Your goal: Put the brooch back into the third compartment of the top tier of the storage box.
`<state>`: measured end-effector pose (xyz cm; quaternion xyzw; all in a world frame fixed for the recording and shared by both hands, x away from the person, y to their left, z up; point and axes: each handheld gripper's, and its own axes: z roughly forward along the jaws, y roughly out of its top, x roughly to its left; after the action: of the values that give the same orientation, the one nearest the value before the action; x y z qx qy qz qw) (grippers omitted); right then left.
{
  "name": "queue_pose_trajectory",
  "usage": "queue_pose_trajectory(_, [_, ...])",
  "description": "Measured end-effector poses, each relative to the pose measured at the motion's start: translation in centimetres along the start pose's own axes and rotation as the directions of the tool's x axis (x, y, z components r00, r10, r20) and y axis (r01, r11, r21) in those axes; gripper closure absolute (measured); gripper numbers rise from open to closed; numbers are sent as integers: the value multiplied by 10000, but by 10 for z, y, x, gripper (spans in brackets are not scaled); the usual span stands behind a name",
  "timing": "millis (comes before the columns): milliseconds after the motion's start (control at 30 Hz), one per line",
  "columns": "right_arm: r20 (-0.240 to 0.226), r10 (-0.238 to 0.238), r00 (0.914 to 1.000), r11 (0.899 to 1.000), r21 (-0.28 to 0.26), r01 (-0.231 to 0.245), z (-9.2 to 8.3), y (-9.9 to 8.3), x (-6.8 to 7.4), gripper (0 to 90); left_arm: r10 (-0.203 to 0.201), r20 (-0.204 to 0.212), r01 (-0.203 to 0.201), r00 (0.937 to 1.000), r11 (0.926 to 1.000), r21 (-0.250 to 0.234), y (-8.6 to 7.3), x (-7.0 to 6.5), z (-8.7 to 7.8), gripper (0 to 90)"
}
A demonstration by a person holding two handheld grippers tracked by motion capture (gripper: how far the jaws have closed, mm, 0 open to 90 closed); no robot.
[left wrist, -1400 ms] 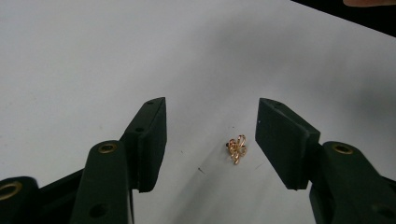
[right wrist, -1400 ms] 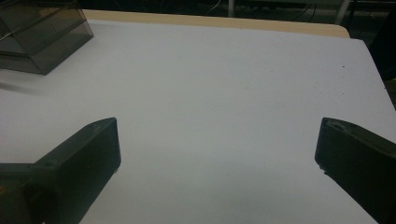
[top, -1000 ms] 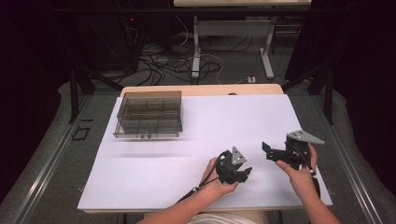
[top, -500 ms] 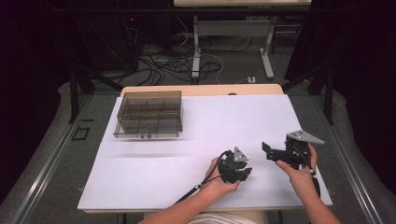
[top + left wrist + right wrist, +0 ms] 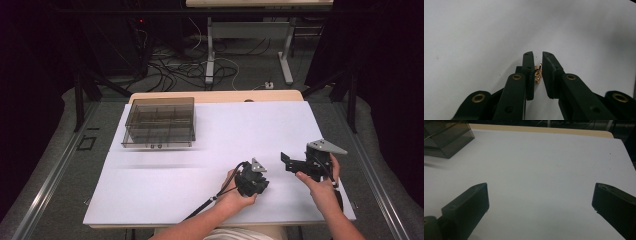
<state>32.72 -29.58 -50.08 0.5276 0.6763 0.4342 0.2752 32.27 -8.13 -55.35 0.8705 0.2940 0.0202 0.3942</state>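
At the far left of the counter point(image 5: 165, 175), well apart from both grippers, stands a smoky clear box point(image 5: 159, 121) with compartments. Nearer the middle, the left gripper point(image 5: 251, 185) points down at the white surface. Its jaws are narrow and have just been closing. Between them sits a small gold piece point(image 5: 538, 72), maybe an earring or a clasp; it touches the left-hand jaw, while a thin gap is visible on the other side, so I judge that the pads do not press it from both sides yet. To the right, the right gripper point(image 5: 295, 165) hovers over the bare counter with its jaws wide and nothing between them.

What can go wrong: the gold piece is tiny and irregular and lies deep between the jaws, not at the tips. If the jaws close a little off centre, it may tilt, slip out downward or spring away on the smooth sheet. If the hand lifts before both pads hold it, the piece will probably stay on the counter.

The left gripper view shows the gold piece and the gap beside it; in the high view the gripper body covers that spot. The high view gives the two hands and the box together, and the right gripper view gives one corner of the box point(image 5: 445, 138) far ahead of its own jaws.
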Motion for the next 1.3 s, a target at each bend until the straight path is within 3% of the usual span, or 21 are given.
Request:
queue_pose_trajectory(67, [10,-1,10000,10000,-2,1,0,0,0,7,170,106,-173,9998,9995,274,1,2,-1,822])
queue_pose_trajectory(133, [36,27,10000,10000,9,-27,0,0,0,7,20,56,-21,10000,9997,238,0,1,0,824])
queue_pose_trajectory(467, [55,-27,10000,10000,73,27,0,0,-1,9,83,193,-90,9998,9993,358,0,1,-1,870])
queue_pose_trajectory(567, [60,-38,10000,10000,62,38,0,0,0,9,-44,173,41,9998,9999,157,0,0,0,879])
queue_pose_trajectory(733, [49,38,10000,10000,71,-38,0,0,0,9,-74,443,60,9990,9995,319,1,0,-2,890])
queue_pose_trajectory(1033, [15,-16,10000,10000,-7,16,0,0,0,9,-86,348,82,9994,9999,130,0,-2,-2,894])
queue_pose_trajectory(1300, [6,-69,10000,10000,-30,69,0,0,0,9,-152,239,146,9996,9995,268,2,3,-8,894])
